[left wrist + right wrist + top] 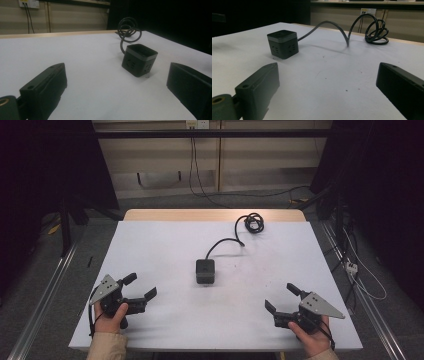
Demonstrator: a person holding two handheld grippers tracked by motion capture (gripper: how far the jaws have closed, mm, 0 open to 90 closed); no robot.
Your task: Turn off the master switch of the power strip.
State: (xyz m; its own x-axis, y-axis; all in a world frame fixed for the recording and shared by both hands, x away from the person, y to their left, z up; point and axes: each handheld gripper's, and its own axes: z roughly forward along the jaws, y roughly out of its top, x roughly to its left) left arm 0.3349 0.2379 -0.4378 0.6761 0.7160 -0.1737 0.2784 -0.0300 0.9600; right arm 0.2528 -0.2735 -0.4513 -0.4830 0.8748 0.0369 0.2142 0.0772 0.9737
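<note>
Matte black cube socket [205, 271], coiled cord [253, 222]

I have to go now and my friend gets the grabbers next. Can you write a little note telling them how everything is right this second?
Left gripper: jaws open, nothing between them, resting near the table's front left.
Right gripper: jaws open, nothing between them, near the front right.
Black socket cube: sits upright in the middle of the white table, apart from both grippers, which point toward it.
Its cord runs back from the cube and ends in a coil near the far edge.
Done: nothing yet; cube and cord are untouched.
Left: probably reach in and take hold of the cube or its cord.
</note>
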